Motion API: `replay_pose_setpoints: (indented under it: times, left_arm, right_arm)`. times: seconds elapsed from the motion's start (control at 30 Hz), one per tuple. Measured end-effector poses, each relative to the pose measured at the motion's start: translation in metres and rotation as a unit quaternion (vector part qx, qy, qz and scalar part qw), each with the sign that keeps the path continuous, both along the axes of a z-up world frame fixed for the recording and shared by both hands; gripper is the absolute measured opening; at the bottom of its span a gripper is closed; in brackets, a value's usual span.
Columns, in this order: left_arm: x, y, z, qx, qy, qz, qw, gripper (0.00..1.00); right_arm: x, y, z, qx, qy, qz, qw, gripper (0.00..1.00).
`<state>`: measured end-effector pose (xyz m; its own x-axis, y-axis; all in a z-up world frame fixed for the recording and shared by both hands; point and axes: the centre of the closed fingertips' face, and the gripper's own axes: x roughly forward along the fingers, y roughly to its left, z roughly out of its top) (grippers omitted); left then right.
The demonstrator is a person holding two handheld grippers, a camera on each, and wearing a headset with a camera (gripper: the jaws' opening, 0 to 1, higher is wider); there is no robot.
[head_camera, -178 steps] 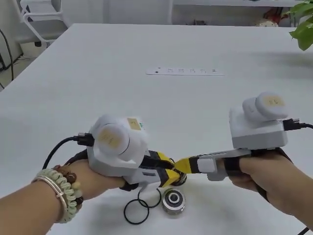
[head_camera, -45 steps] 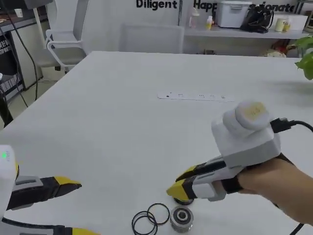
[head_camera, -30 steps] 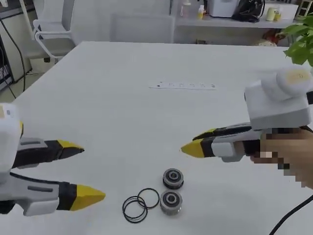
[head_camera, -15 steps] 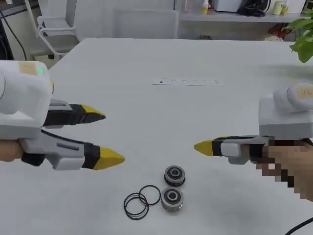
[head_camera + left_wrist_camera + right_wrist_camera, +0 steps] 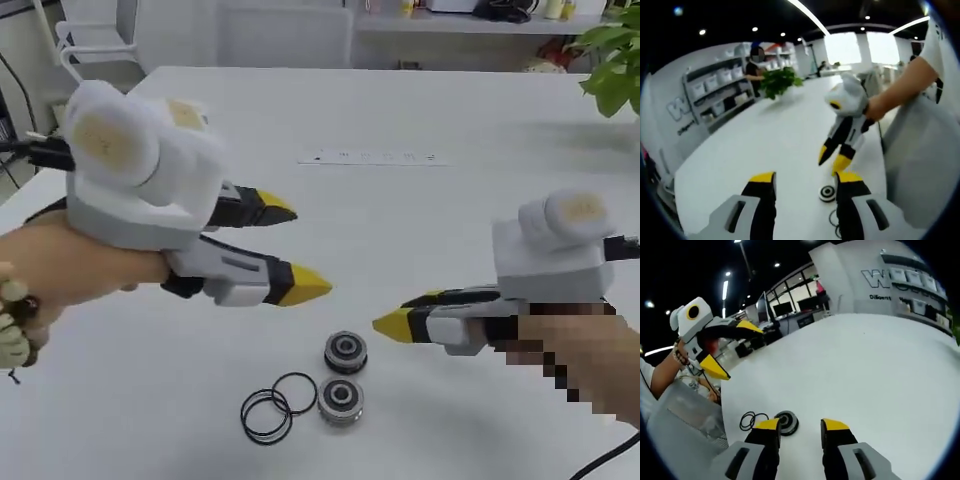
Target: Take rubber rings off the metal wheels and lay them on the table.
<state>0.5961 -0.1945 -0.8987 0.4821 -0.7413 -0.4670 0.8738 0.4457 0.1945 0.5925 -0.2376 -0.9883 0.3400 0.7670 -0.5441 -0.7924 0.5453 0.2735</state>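
Mid-table, wheels lie btwn L gripper, R gripper.

The left hand holds the left gripper raised above the tabletop toward its near left side. It points right, with its jaws wide apart and empty. The right hand holds the right gripper lower, toward the near right edge. It points left, with its jaws parted less widely and empty. The tips of the two grippers face each other without touching.
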Motion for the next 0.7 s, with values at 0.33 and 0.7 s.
replay_pose_setpoints:
  times: [0.33,0.7]
  left_arm:
    - [0.007,-0.016,-0.036,-0.061,0.043,0.021,0.997,0.37]
    - [-0.014,-0.025,-0.092,0.019,0.077,-0.012,0.9968,0.19]
  right_arm:
    - [-0.009,0.006,-0.021,-0.04,-0.002,0.042,0.9983,0.28]
    - [-0.019,0.011,-0.033,-0.064,-0.006,0.066,0.9958,0.26]
